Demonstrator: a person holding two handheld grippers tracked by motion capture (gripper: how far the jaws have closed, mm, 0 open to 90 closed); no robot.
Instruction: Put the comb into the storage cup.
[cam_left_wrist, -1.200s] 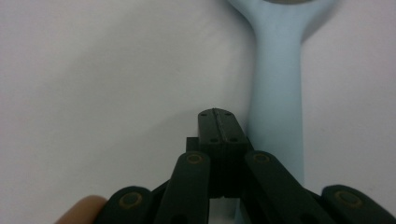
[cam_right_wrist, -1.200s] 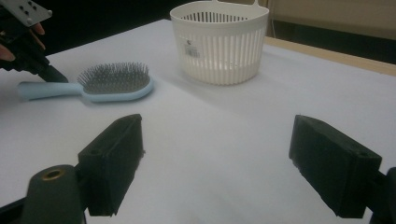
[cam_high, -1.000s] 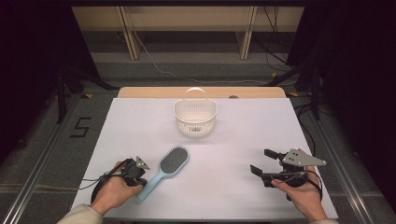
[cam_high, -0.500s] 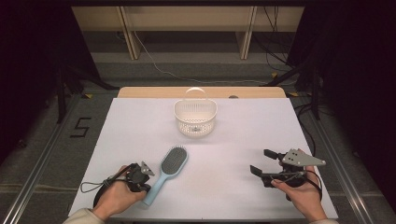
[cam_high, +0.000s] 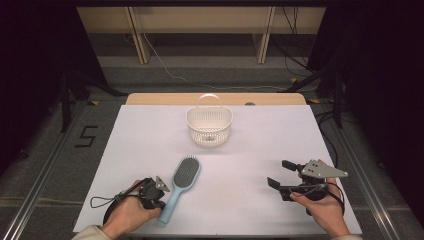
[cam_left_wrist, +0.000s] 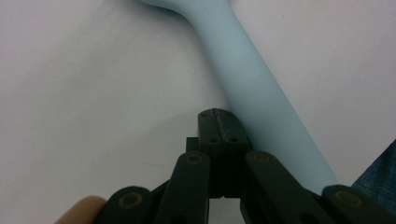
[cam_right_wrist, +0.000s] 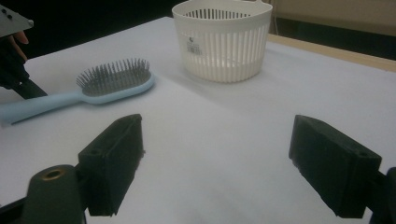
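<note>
Closed left gripper beside a hairbrush handle, open right gripper waiting at the table's right.

On the white table, the black left gripper had its jaws pressed together with nothing between them; their tips rested just beside the handle of the light blue plastic hairbrush with dark bristles, whether touching it could not be told. The brush lay flat at the near left, its bristled head angled away toward the table's middle. Farther back, near the centre, stood the white slotted plastic basket with a loop handle, upright and well apart from the brush. At the near right, the black right gripper was held with its jaws spread wide and empty, pointed across the table toward the brush and basket.
</note>
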